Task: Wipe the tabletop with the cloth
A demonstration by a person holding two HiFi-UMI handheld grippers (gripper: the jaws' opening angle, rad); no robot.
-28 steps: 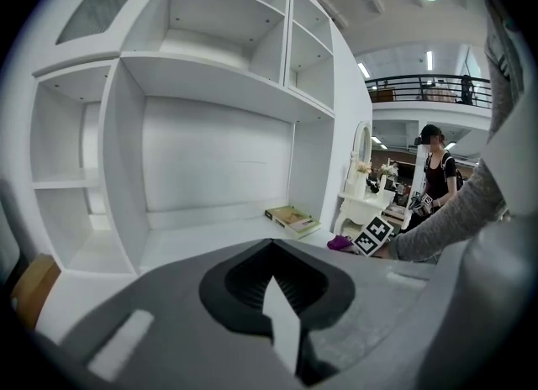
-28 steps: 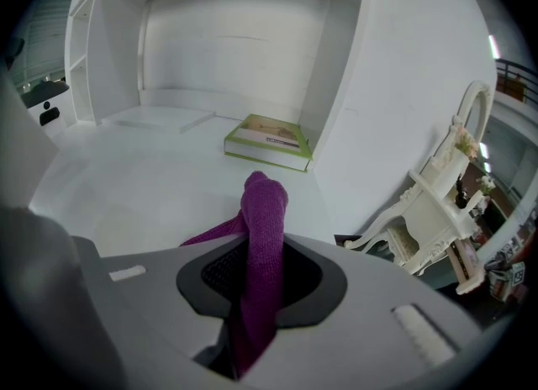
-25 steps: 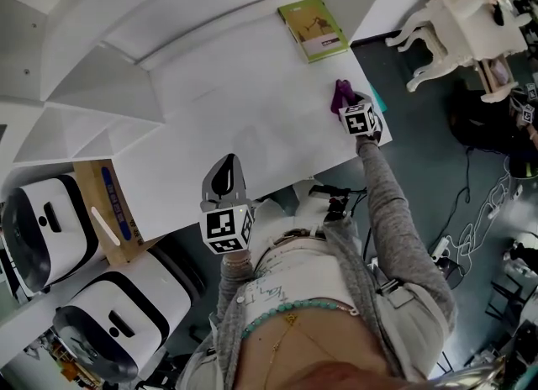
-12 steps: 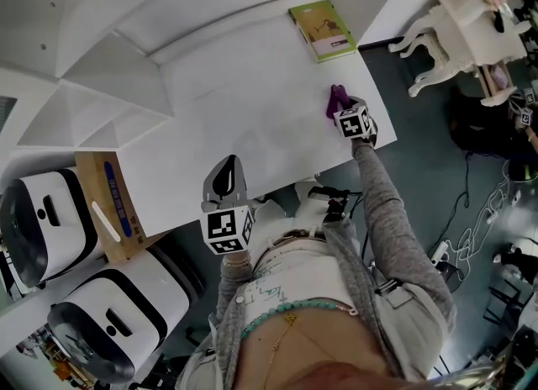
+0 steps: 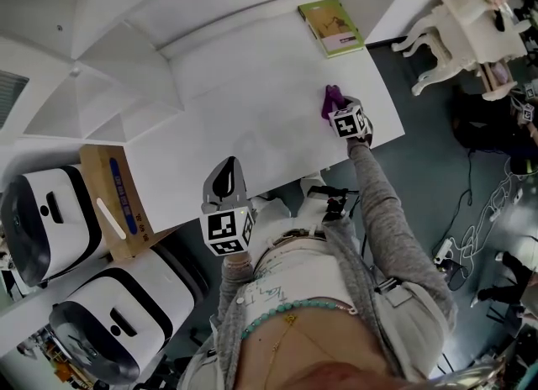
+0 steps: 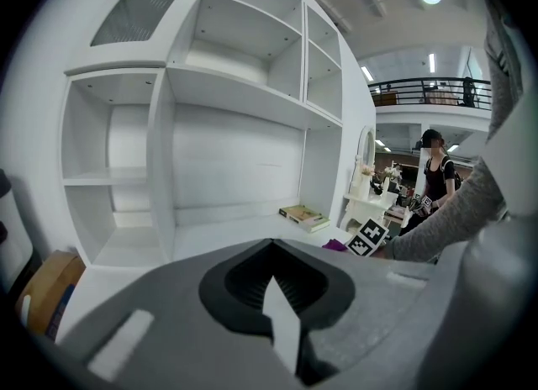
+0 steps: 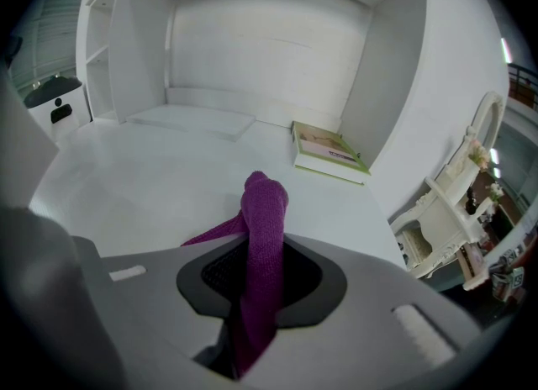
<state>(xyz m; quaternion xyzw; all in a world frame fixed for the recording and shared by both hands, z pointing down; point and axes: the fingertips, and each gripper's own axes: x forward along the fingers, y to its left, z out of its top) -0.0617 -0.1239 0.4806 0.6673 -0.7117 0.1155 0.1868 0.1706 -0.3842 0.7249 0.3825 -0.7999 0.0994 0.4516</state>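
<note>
Cloth sits clamped in our right gripper, a tail of it on the tabletop near the right edge. We judge the risks so: bunched into a narrow roll, it may touch little surface, or drag out of the jaws if pressed hard, and a far sweep could nudge the book. Cloth is purple, knitted and soft, tabletop smooth matte white, book thin and green. Our left gripper hangs at the near edge, jaws together, empty.
</note>
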